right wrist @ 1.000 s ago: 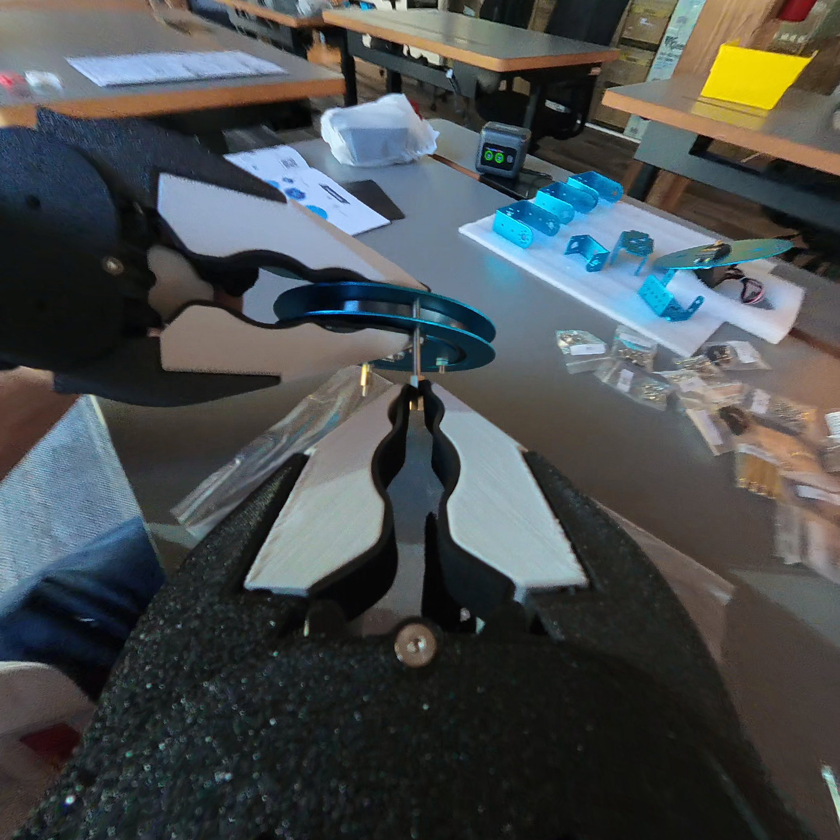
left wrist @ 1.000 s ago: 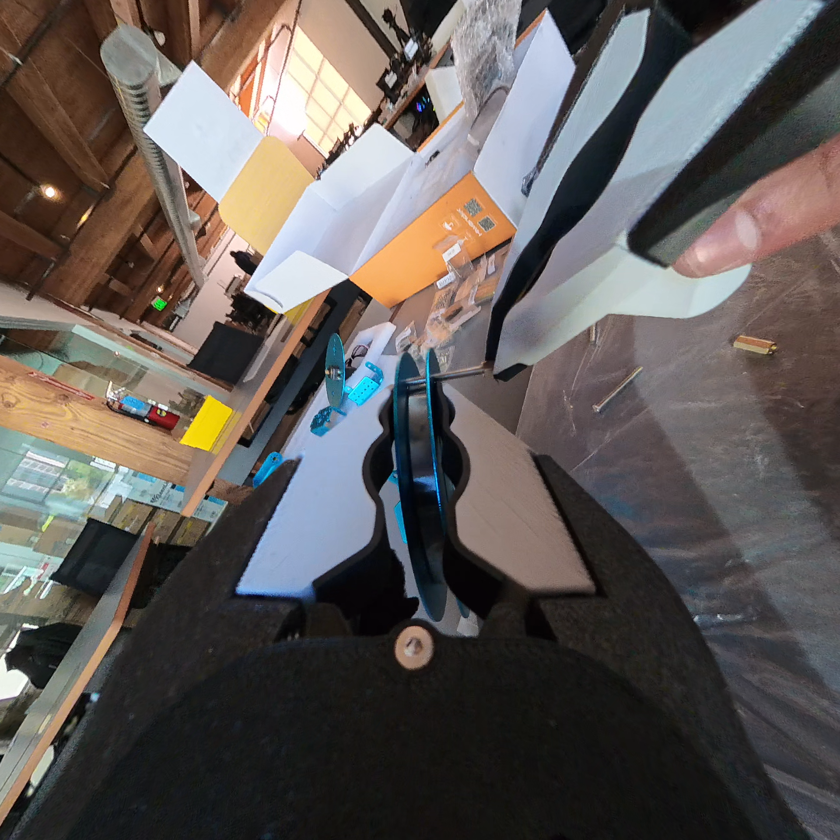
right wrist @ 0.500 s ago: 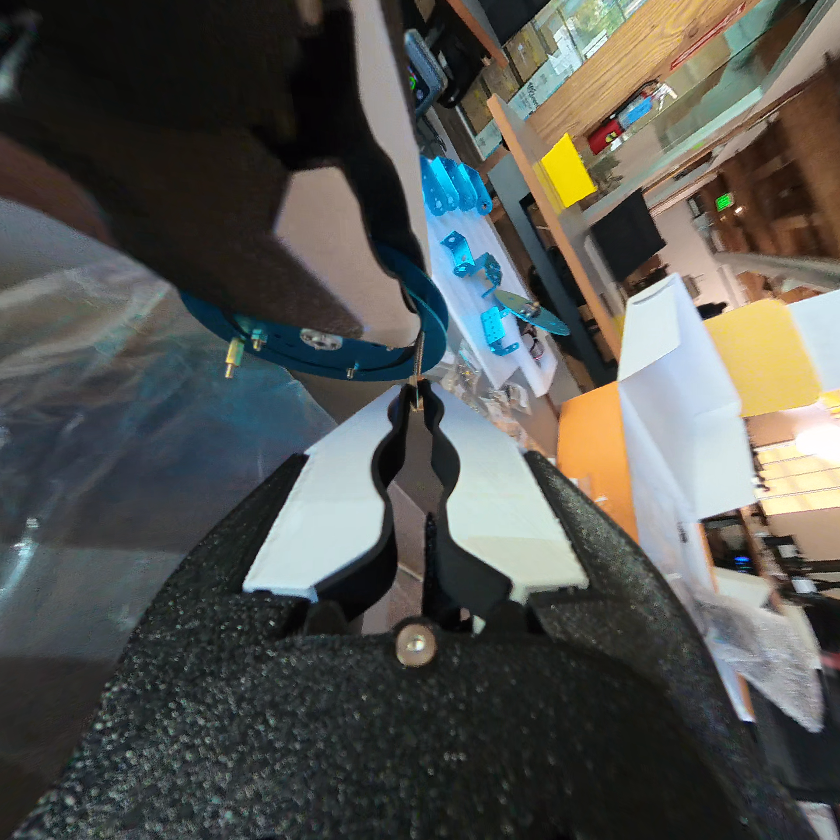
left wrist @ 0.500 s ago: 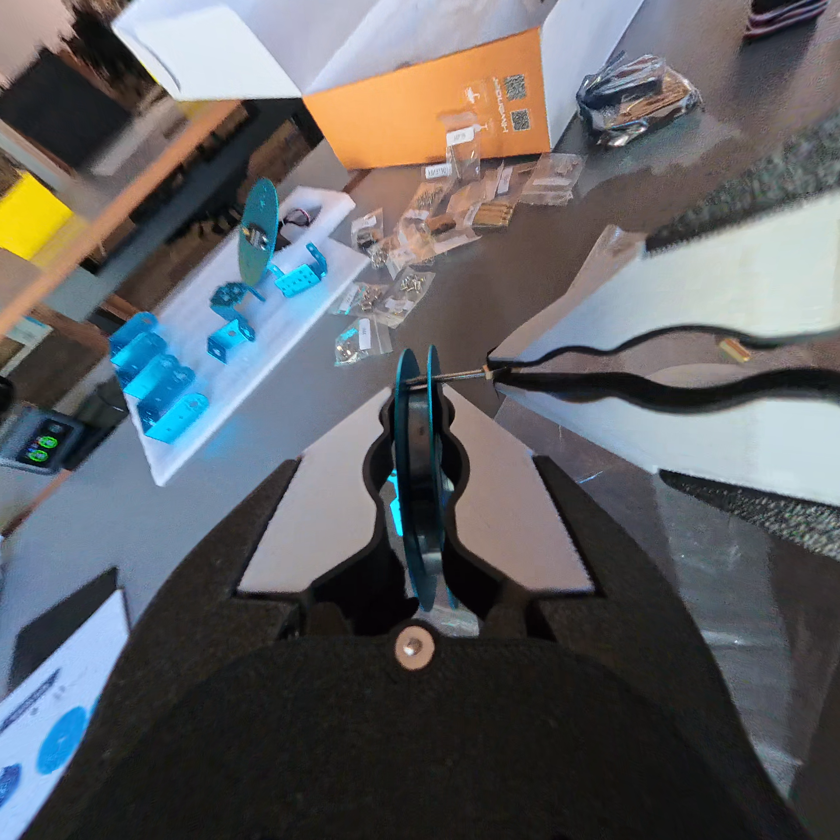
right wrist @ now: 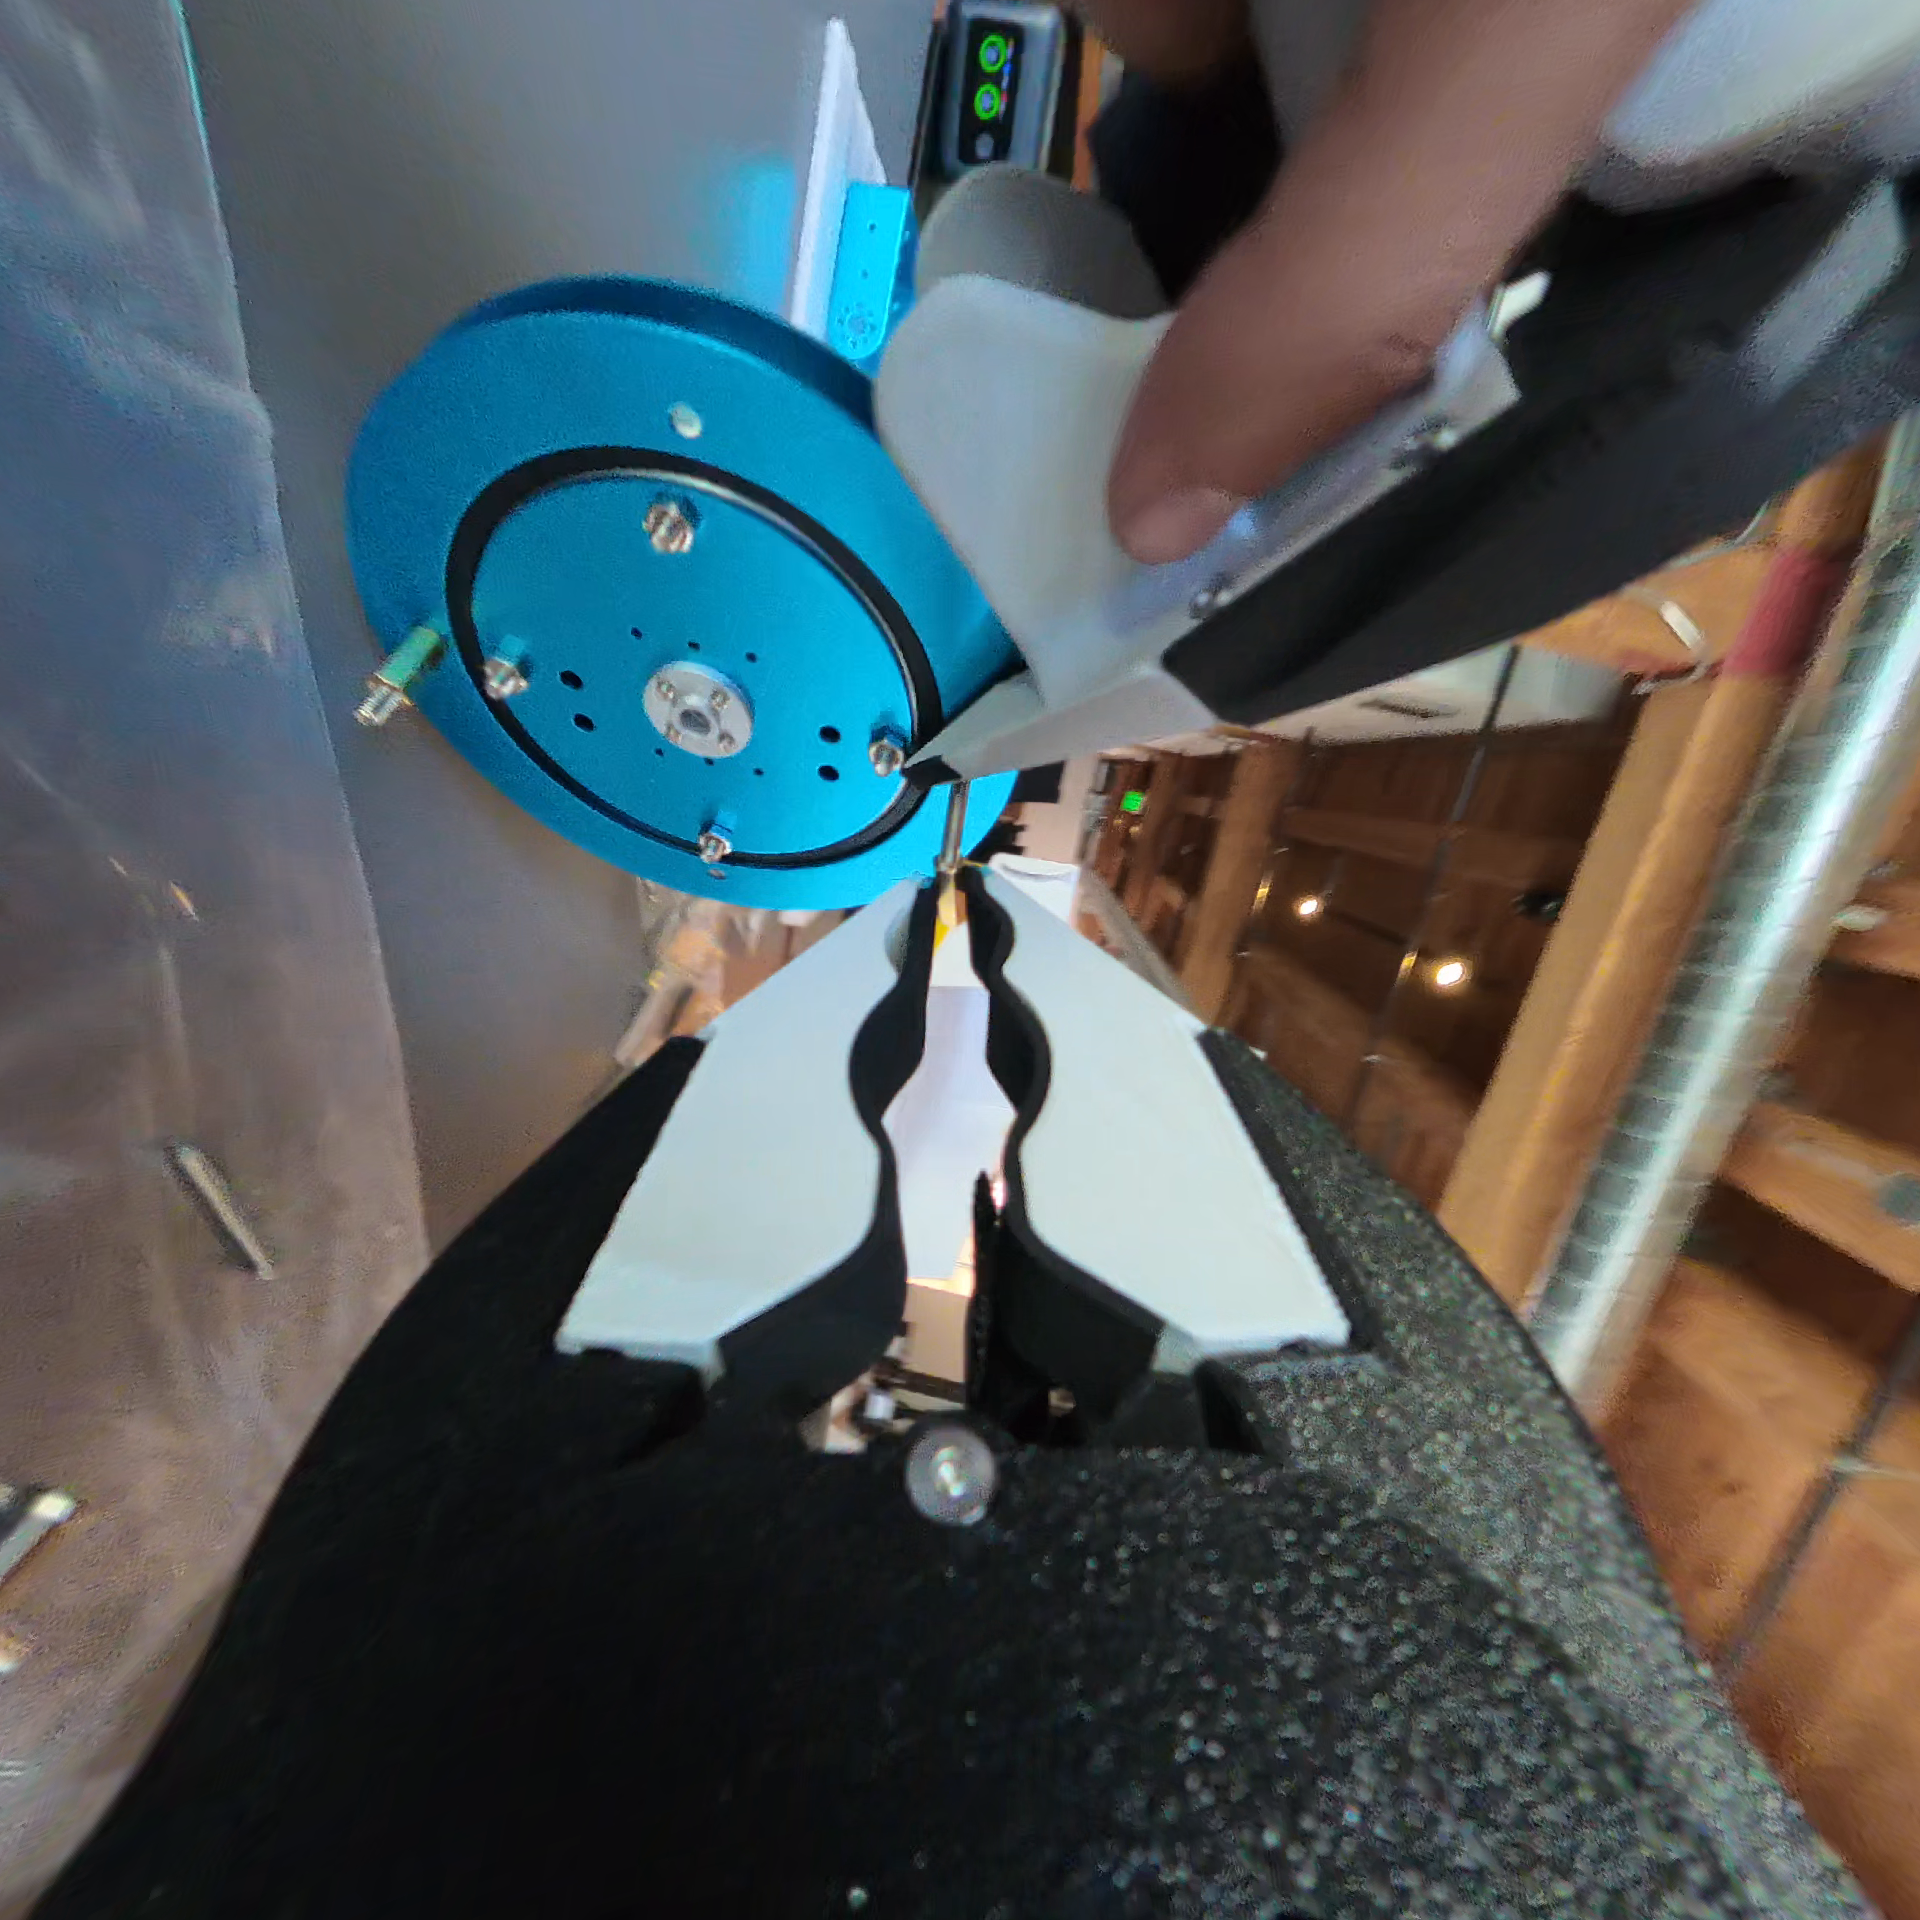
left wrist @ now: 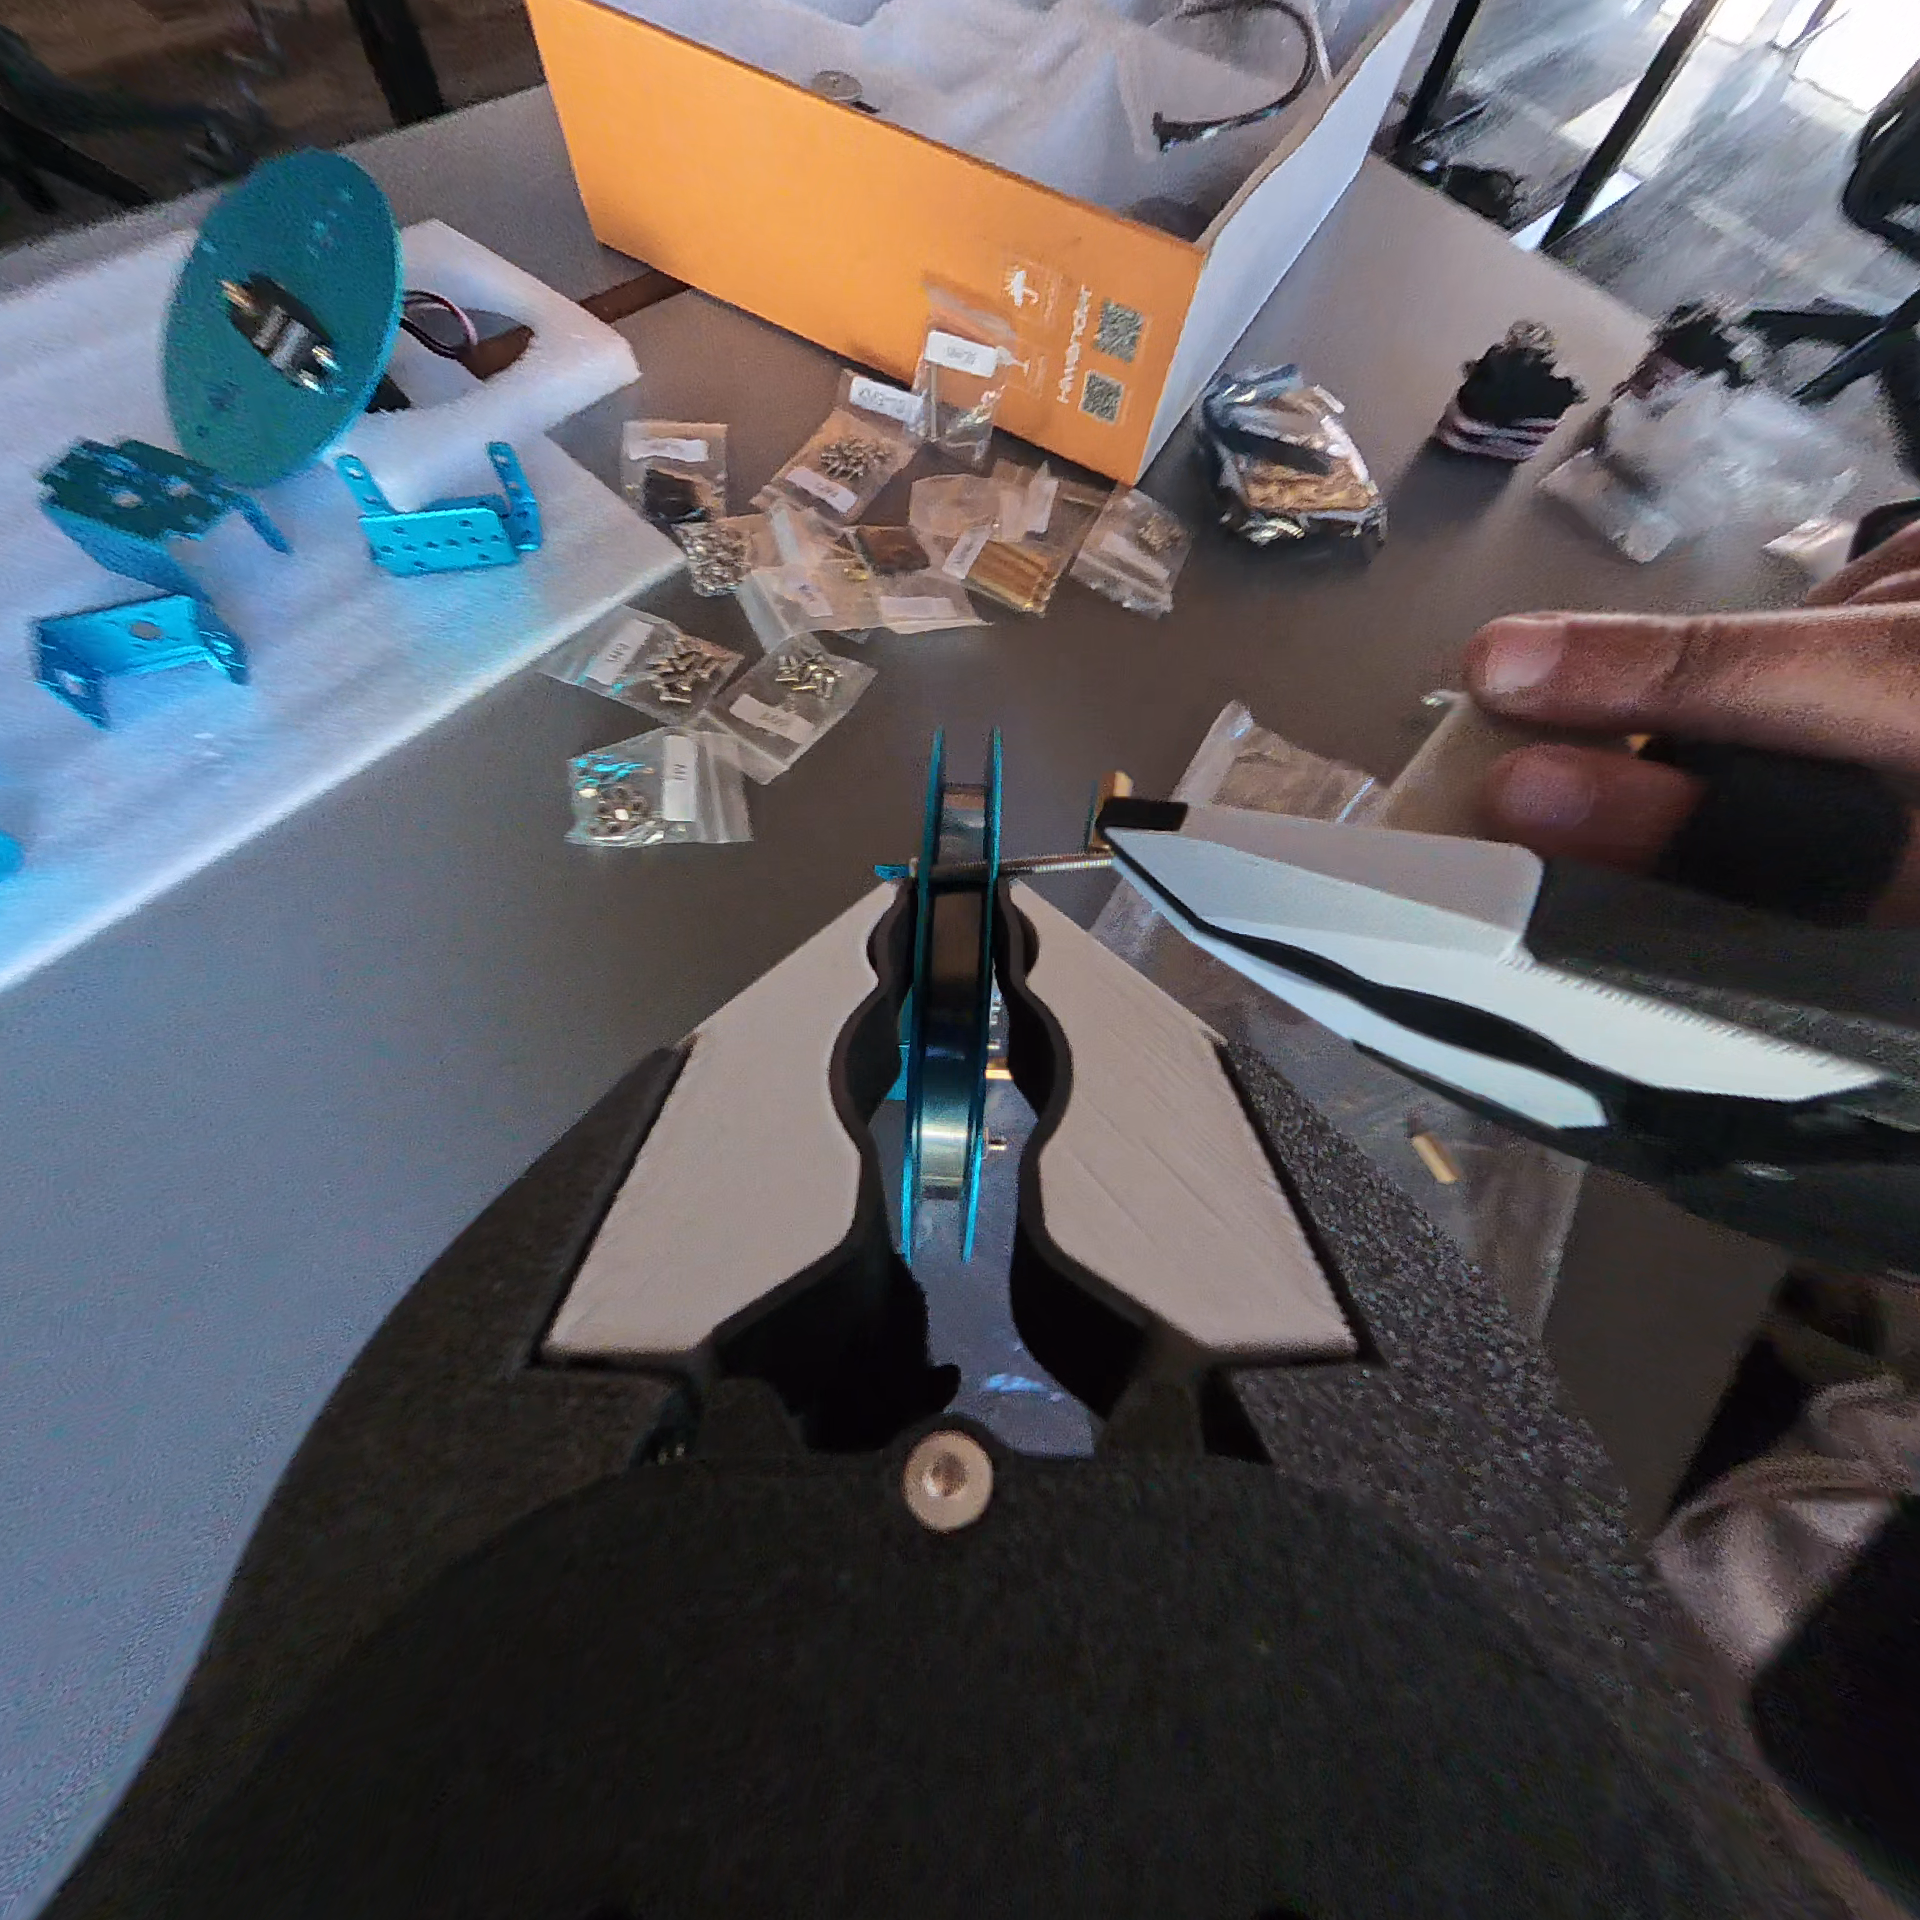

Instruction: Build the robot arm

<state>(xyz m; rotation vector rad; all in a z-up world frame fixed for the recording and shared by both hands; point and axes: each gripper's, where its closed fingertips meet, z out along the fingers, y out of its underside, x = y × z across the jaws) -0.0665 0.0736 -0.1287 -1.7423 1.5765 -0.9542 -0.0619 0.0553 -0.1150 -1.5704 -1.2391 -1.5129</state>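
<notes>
My left gripper (left wrist: 954, 894) is shut on a blue double-disc assembly (left wrist: 948, 997), seen edge-on between its white fingers. My right gripper (left wrist: 1122, 831) comes in from the right, shut on a thin metal screw (left wrist: 1044, 862) that passes through both discs near the rim. In the right wrist view the blue disc (right wrist: 623, 582) faces me, with several small screws and one brass standoff (right wrist: 400, 675) on it. My right gripper (right wrist: 951, 896) pinches the screw (right wrist: 956, 836) at the disc's lower edge. The left gripper (right wrist: 940, 764) clamps the disc from the upper right, with a hand on it.
An open orange box (left wrist: 831, 208) stands at the back. A white foam sheet (left wrist: 312, 686) on the left holds blue brackets and a blue oval plate (left wrist: 281, 312). Small bags of screws (left wrist: 831, 540) lie between them. A loose screw (right wrist: 218, 1210) lies on the grey table. My two grippers' fingertips are within a few centimetres of each other.
Both grippers have swung round together, so both views have rotated. The disc stays clamped in the left gripper and the screw stays in the right gripper, still through the discs.
</notes>
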